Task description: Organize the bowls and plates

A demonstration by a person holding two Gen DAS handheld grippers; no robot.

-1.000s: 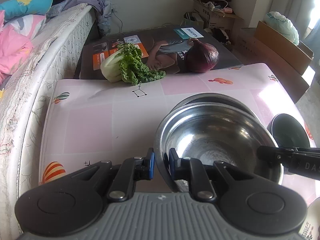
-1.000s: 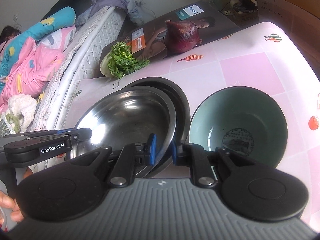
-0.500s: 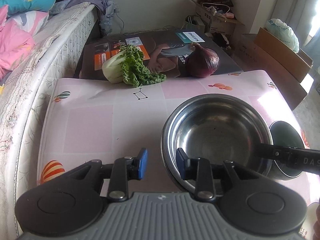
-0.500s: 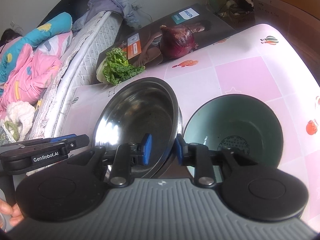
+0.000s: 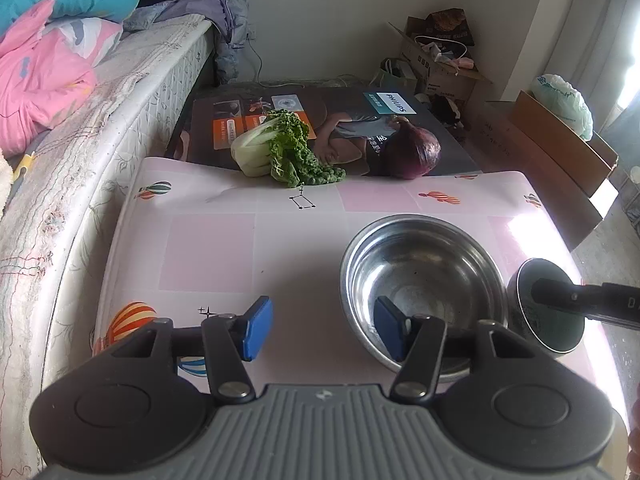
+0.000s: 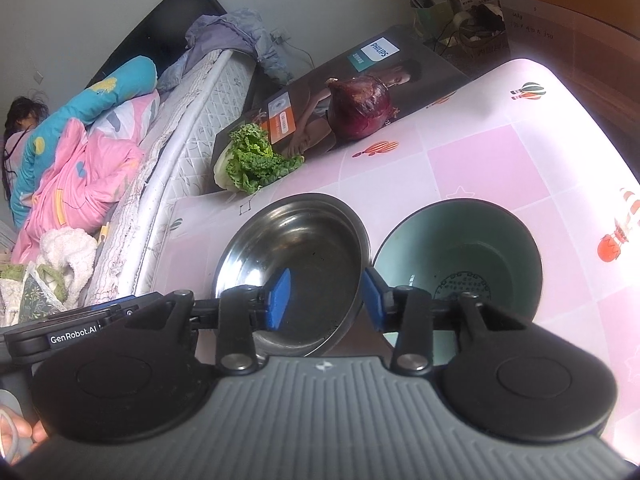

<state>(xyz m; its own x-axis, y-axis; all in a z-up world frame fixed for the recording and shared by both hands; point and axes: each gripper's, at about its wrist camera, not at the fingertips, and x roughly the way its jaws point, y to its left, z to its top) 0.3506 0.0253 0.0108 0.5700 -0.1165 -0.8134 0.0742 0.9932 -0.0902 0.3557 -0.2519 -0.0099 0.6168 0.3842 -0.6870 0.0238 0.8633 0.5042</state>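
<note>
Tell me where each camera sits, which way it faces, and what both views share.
Left wrist: on the left gripper, angled down across the pink table at the steel bowl; its opening fingers touch nothing.
Right wrist: on the right gripper, angled down at the steel bowl and green bowl; its opening fingers straddle the steel rim without pressing; a hand shows at the lower left.
Shared: both bowls, greens, red onion.
</note>
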